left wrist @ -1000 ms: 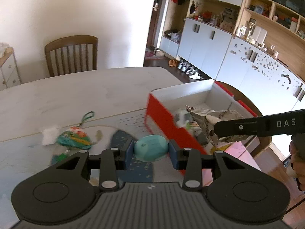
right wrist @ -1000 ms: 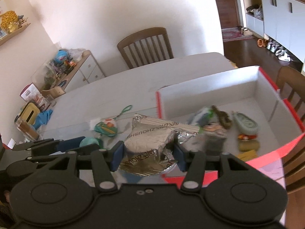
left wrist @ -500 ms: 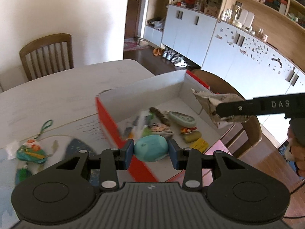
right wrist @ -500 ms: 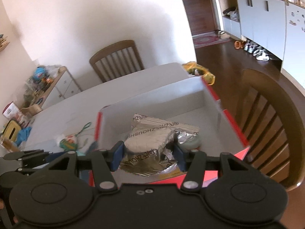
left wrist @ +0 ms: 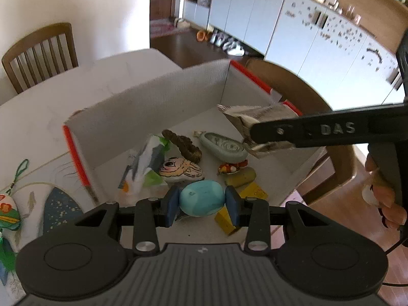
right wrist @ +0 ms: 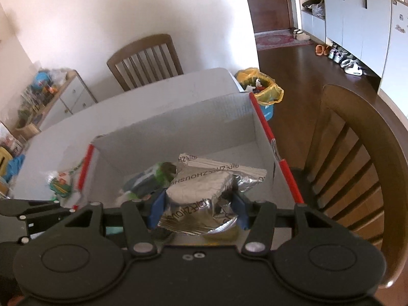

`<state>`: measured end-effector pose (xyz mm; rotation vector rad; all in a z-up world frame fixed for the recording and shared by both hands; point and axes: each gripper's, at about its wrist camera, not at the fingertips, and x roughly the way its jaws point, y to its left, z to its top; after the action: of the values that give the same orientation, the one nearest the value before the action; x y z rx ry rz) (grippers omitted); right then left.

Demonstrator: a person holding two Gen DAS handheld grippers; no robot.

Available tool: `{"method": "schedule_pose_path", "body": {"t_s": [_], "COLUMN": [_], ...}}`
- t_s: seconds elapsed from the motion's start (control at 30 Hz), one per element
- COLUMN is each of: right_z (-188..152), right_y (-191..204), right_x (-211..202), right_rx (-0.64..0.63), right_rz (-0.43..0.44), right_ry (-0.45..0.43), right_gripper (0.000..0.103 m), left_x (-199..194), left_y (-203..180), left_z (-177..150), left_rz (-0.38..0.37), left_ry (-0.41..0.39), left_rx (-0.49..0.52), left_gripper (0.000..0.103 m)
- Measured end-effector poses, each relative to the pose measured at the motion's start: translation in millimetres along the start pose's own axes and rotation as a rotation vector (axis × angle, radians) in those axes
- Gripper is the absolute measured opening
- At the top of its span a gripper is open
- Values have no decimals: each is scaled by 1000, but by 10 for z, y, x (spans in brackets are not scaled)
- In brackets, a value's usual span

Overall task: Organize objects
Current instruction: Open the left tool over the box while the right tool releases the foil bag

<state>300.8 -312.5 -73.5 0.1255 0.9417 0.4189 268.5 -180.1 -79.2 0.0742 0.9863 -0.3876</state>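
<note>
Your left gripper (left wrist: 202, 202) holds a smooth turquoise oval object (left wrist: 201, 199) between its two blue pads, the jaws closed partly onto its two ends, so its long axis runs from pad to pad, across the view. You hold it above the near part of the white cardboard box (left wrist: 153, 107), the one with red edges, which stands on the pale table (left wrist: 46, 107). Your right gripper (right wrist: 196, 207) grips a silver foil packet (right wrist: 204, 191), jaws partly closed on its bulging body; the flat sealed end with printed letters points away from you, toward the far wall of the box, and the packet hangs over the box interior. In the left view you see this packet (left wrist: 251, 118) at the right side of the box, with the black finger (left wrist: 318, 130) of the right gripper across it. On the box floor lie a small plastic wrapper with green and grey print (left wrist: 145, 168), a flat piece with a painted cartoon face (left wrist: 182, 169), a dark brown braided thing (left wrist: 182, 144), a grey-green oval case (left wrist: 224, 148) lying diagonally, a small red and white figure (left wrist: 230, 167), an olive cylinder (left wrist: 241, 177) and yellow blocks (left wrist: 252, 192). Left of the box, on the table, rests a colourful fabric charm with a green cord (left wrist: 10, 204). Wooden chairs (right wrist: 146, 61) stand behind and beside the table, and a bin with a yellow bag (right wrist: 262, 91) stands on the dark floor.
</note>
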Motion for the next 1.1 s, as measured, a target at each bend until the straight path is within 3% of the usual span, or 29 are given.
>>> {"method": "schedule_pose_path", "body": {"t_s": [0.53, 1.1], "right_z": [225, 238], "right_y": [-93, -82], "right_x": [659, 492], "right_rx": [-47, -40], "right_rz": [-17, 28], "right_ry": [124, 138], "right_gripper": [55, 62], "left_x": [640, 848], "left_y": [-182, -171], "left_z": [120, 199], "left_rz": [66, 60], "left_ry": [156, 224], "left_rx": [53, 40], "left_gripper": [39, 39]}}
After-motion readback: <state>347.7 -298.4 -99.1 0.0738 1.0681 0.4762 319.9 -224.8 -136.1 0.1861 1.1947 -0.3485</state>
